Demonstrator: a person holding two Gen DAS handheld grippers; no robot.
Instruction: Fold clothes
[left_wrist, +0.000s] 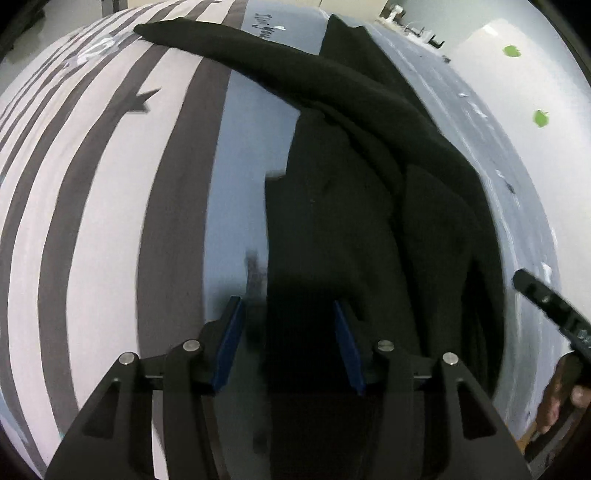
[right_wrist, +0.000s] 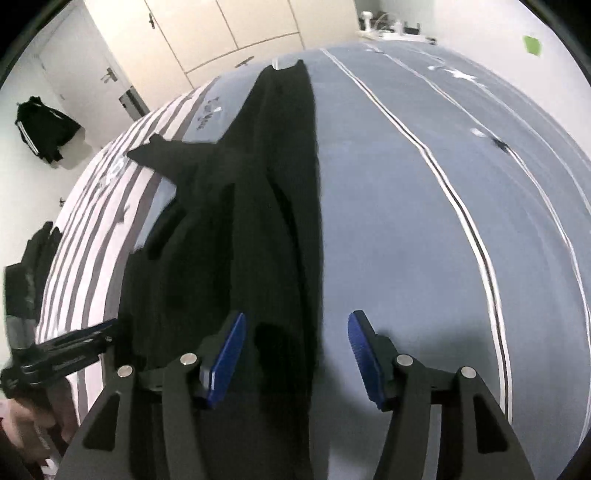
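We are in the middle of folding a soft black cloth garment (left_wrist: 354, 206), and we think one fold is done, because it lies in a long, narrow, doubled-up shape. It rests on the grey-blue bed sheet (right_wrist: 388, 229), running from the bottom middle of each view up toward the top. One long black sleeve (left_wrist: 229, 51) sticks out sideways toward the upper left, over the white and brown striped part of the sheet (left_wrist: 92, 192). Our left gripper (left_wrist: 288, 306) has its blue pads (left_wrist: 232, 332) spread apart, with nothing pinched; the near edge of the garment lies just under them. Our right gripper (right_wrist: 295, 321) is spread too, hanging over the garment's right edge and holding nothing. Next, we think, we need to pinch that loose sleeve and lay it flat over the body. The cloth looks limp and thick, with soft folds, so it may slide or bunch. The sheet looks smooth and flat.
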